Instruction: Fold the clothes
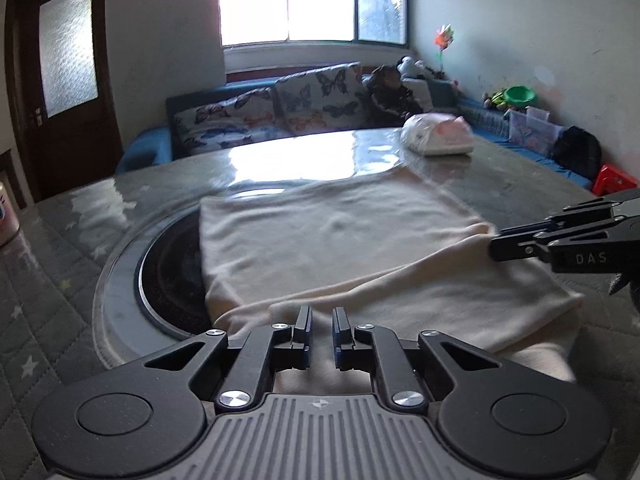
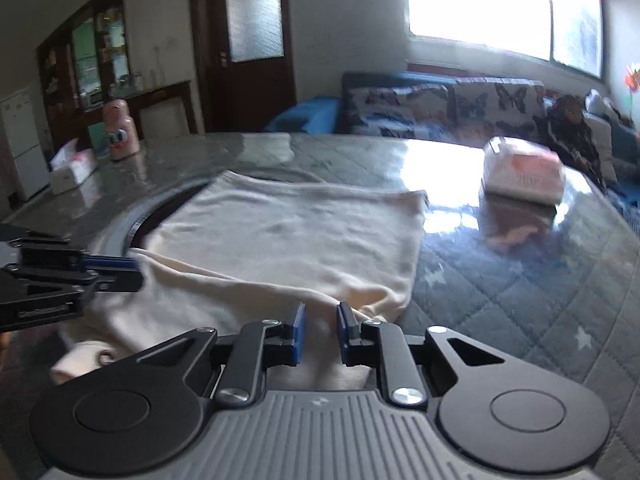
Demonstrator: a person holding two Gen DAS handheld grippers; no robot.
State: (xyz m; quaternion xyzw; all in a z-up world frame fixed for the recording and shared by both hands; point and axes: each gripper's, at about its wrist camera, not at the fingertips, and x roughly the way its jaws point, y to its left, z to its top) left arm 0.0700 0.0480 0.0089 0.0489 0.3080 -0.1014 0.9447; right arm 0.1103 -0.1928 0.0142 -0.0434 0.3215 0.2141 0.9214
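Garment (image 1: 340, 232): one, cream; two hand-held grippers pinching hem.

We can read just one marking: the white letters "DAS" printed on the black body of the right gripper (image 1: 494, 246), seen at the right edge of the left wrist view. The tissue pack (image 2: 522, 176) on the table carries pink print, but it is too blurred for us to read. The small emblem on each gripper's ribbed grey housing holds no letters.
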